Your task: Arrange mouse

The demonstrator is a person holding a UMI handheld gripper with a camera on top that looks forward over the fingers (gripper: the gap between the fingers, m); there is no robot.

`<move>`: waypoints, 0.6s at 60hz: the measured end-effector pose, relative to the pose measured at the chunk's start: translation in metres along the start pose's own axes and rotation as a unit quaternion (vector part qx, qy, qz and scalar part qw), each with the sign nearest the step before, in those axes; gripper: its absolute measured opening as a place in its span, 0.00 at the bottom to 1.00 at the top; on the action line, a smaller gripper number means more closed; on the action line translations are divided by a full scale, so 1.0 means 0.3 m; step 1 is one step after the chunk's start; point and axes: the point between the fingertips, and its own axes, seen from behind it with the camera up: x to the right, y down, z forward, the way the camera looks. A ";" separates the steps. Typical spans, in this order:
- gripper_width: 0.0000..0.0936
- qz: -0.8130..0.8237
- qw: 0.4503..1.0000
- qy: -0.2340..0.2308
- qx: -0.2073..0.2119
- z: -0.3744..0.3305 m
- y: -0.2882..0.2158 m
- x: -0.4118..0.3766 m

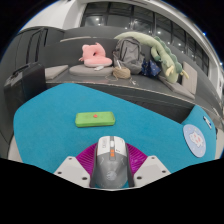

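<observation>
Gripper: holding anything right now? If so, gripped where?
Yes. The gripper is shut on the grey mouse, its pink pads pressing the mouse's two long sides, above the blue mat.

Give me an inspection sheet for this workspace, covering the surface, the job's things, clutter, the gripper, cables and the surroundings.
Surface: a teal desk mat covers the work area, with a round white and blue logo printed on it to one side.
Job's things: a grey mouse sits between the fingers, pointing ahead.
Clutter: a green rectangular block lies flat on the mat just beyond the mouse.
Gripper: the gripper has its pink pads against both sides of the mouse.
Cables: nothing seen.
Surroundings: beyond the mat, a pink plush toy, a green and white plush toy and a small tan item rest on a dark ledge, with windows behind.
</observation>
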 end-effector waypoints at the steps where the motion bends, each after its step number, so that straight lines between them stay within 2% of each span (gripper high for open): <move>1: 0.46 0.003 1.000 -0.002 -0.001 0.000 0.000 -0.001; 7: 0.40 0.028 0.999 -0.021 -0.008 -0.025 -0.016 -0.005; 18: 0.37 0.037 0.997 -0.048 0.049 -0.205 -0.201 0.136; 27: 0.37 0.033 0.995 -0.021 0.094 -0.295 -0.375 0.458; 36: 0.37 0.029 0.996 0.023 0.085 -0.223 -0.355 0.857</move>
